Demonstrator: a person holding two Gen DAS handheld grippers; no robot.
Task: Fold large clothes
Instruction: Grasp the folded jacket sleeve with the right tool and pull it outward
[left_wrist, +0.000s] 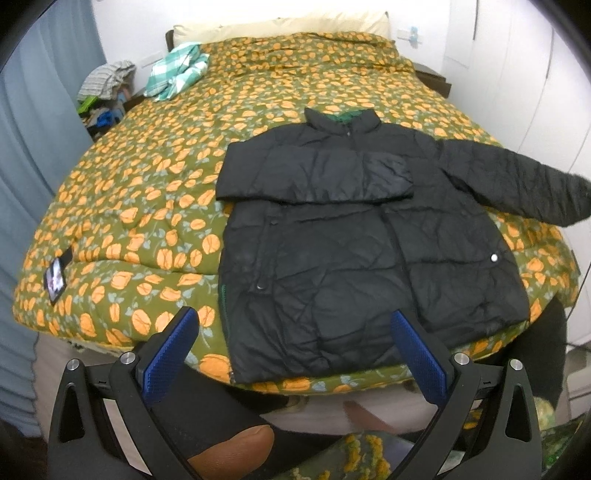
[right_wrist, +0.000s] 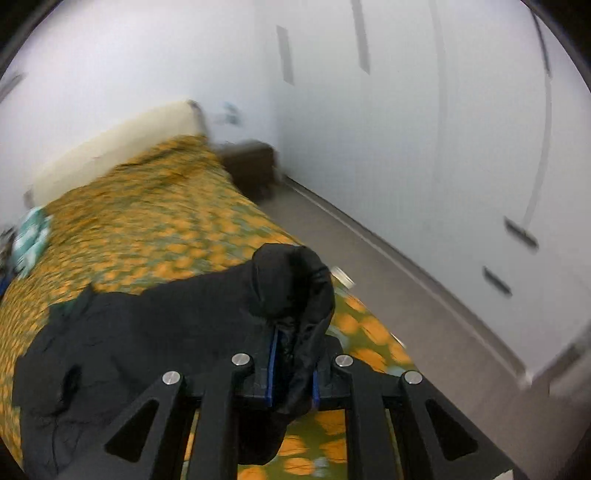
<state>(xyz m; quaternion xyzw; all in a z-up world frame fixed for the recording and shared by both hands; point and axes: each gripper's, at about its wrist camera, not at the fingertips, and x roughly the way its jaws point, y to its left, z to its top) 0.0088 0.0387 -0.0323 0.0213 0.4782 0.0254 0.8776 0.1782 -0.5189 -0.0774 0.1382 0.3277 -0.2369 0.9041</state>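
Observation:
A black puffer jacket lies face up on the bed, collar towards the pillows. Its left sleeve is folded across the chest. Its right sleeve stretches out to the right, lifted at its end. My left gripper is open and empty, held above the jacket's hem at the foot of the bed. My right gripper is shut on the cuff of the right sleeve, holding it above the bed's right edge. The jacket body lies to its left.
The bed has an orange-flowered green quilt. A green checked cloth lies near the cream pillows. A phone lies at the bed's left edge. A pile of clothes sits left. White wardrobes and a dark nightstand stand right.

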